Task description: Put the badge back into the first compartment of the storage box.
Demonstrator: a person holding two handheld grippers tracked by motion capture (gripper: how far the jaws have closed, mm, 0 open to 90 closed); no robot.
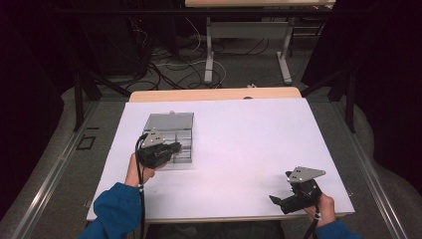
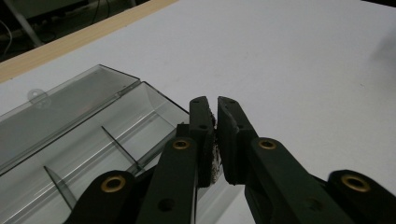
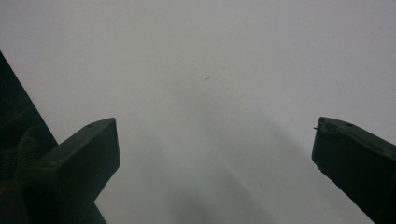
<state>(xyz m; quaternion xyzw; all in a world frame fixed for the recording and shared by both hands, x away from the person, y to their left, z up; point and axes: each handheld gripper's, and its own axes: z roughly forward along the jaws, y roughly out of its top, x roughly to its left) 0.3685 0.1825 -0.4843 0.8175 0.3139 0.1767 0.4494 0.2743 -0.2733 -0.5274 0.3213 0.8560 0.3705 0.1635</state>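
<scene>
On the left half of the white bench (image 1: 239,144) lies a clear compartment box (image 1: 169,130), its lid folded flat toward the far side. The left gripper (image 1: 171,148) hovers over the box's near right corner, fingers (image 2: 201,135) pressed together on nothing I can make out. This looks like the filling stage, with nothing yet carried; next calls for spreading them over an item. Near right, the right gripper (image 1: 276,200) rests, fingers (image 3: 88,154) spread wide
</scene>
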